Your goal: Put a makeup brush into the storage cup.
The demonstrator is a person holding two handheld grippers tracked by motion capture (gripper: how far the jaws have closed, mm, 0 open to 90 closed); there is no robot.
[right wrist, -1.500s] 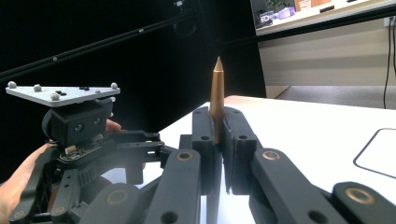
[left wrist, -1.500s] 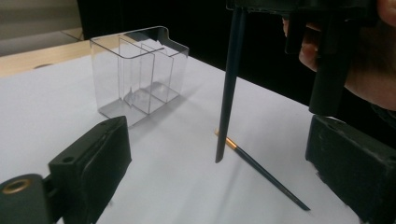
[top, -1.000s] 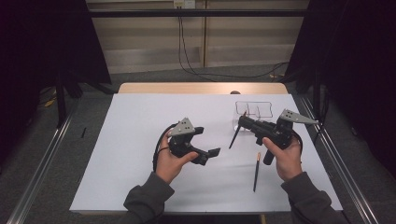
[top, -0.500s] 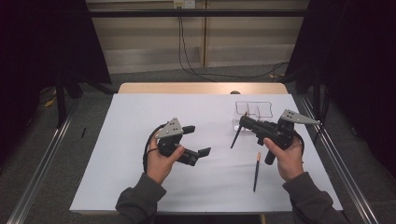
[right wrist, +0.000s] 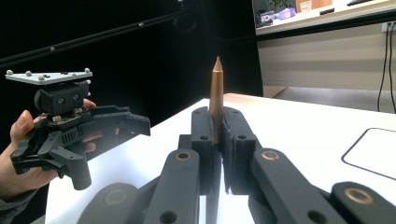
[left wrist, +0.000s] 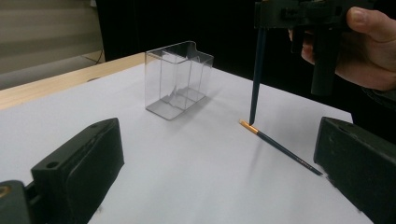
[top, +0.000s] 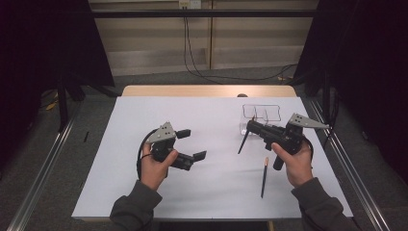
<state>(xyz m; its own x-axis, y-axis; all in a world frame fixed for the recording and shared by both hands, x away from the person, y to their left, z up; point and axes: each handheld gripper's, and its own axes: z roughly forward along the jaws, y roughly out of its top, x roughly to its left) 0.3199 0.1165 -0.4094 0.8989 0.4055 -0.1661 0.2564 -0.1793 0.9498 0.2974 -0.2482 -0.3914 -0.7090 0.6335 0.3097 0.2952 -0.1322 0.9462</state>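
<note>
Gripped a dark pencil (top: 244, 141) upright in right hand-held gripper (top: 252, 126) for dropping into clear organizer (top: 261, 113); left hand-held gripper (top: 193, 144) open.

Left tongs (top: 191, 144) agape, right tongs (top: 251, 126) clamped.

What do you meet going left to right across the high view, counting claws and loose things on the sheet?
Left claw → pencil held upright-ish in the right claw → pencil lying on the paper
</note>
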